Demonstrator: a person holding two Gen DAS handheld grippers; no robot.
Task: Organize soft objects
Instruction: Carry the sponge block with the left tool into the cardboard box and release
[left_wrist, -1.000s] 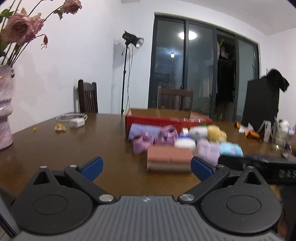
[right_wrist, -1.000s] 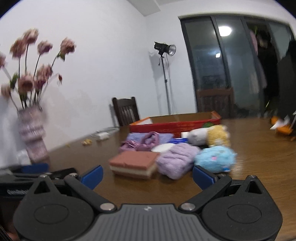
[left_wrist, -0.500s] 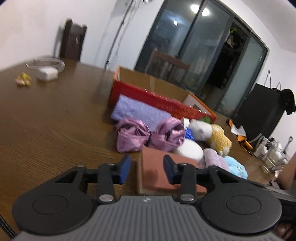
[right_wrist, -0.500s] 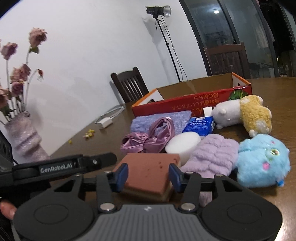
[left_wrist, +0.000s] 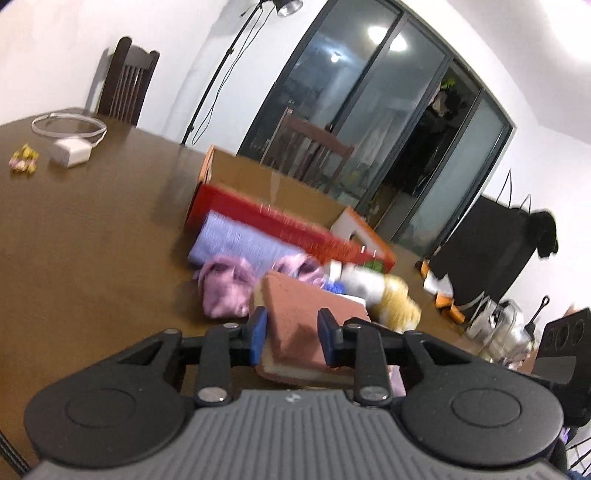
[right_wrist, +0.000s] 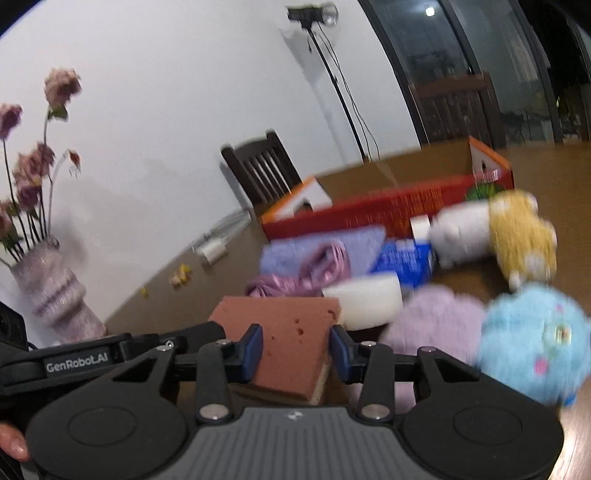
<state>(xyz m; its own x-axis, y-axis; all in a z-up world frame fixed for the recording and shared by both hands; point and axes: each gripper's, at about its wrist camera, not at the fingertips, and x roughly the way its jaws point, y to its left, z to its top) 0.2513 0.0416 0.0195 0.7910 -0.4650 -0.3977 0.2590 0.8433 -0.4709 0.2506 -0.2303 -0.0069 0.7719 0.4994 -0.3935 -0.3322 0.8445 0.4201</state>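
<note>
Porous rust-brown sponge block (right_wrist: 291, 341), seemingly two-layered

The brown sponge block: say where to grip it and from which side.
Grip the brown sponge block across its two long side faces, coming in level from its near end. It lies flat, and its width fits between the right tongs, whose jaws are closing on it.

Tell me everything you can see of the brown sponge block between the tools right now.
The brown sponge block is a rectangular slab with a reddish-brown, pitted foam top and a thinner cream layer beneath. It lies flat, near the front of the soft pile, just ahead of the white sponge and the purple satin cloth. Both tools straddle it from different sides: the left tool and right tool are closing, blue pads against its sides.
</note>
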